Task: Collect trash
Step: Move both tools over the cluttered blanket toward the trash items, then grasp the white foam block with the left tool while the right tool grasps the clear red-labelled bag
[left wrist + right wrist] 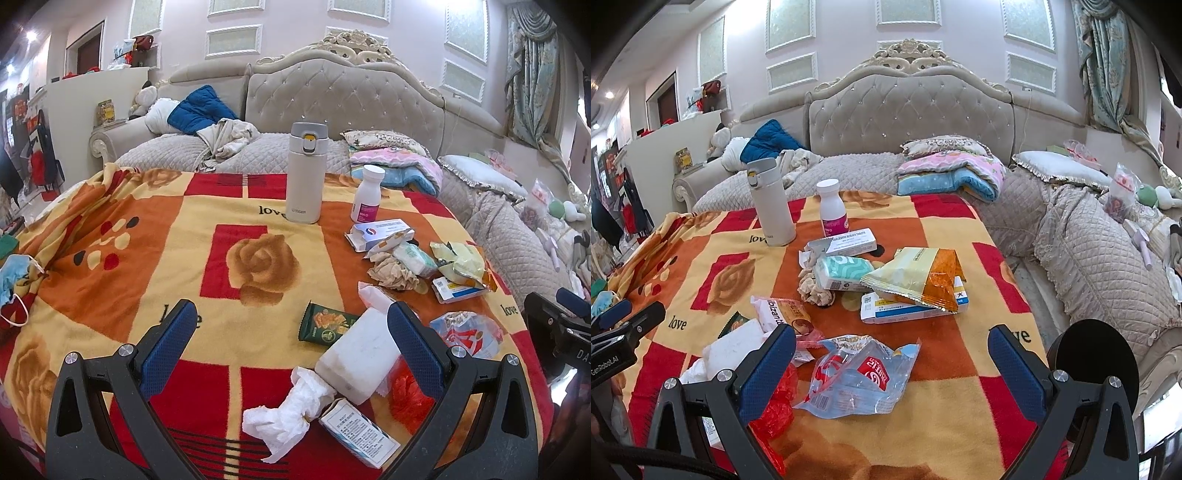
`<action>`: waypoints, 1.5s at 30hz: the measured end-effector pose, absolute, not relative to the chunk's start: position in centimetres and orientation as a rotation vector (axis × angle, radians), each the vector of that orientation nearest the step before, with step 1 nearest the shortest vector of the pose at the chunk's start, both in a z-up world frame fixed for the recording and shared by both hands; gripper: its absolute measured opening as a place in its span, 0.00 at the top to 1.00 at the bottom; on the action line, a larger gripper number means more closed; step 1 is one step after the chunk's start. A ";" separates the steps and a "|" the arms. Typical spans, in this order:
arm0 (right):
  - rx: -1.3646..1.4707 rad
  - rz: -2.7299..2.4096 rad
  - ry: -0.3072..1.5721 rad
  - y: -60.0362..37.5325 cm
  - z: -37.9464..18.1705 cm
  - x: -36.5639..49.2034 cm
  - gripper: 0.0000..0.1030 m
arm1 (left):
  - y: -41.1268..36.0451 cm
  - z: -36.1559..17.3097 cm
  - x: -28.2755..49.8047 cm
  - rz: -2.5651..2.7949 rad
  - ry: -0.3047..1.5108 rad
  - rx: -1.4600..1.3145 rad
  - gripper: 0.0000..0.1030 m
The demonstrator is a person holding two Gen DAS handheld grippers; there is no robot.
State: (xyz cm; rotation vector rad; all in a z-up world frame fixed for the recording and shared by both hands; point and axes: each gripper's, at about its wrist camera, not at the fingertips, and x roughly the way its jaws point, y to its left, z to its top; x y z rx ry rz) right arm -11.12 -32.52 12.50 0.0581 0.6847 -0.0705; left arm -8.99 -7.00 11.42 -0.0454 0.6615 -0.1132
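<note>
The white flask (306, 173) standing on the rose blanket (147, 236) read "TIGER"; the blanket itself carried "love" in several squares. Right of the flask lay a carton (849, 242) marked "TABLETS", and nearer than it a wrapper (783, 314) printed "bizant". The left gripper (291, 332) stood with jaws apart, a white tub (358, 354) and crumpled tissue (291, 413) lying between them. The right gripper (892, 354) also gaped wide over a clear crumpled wrapper (857, 376) with red print, well nearer than the flask.
</note>
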 end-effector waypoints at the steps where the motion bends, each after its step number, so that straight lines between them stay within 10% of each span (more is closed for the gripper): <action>1: 0.057 -0.072 0.684 -32.5 12.5 -11.1 0.00 | -6.9 11.4 -9.0 -0.112 0.661 -0.045 0.01; 45: 0.082 -0.088 0.719 -33.6 11.4 -10.3 0.00 | -8.2 9.9 -8.6 -0.176 0.719 -0.042 0.01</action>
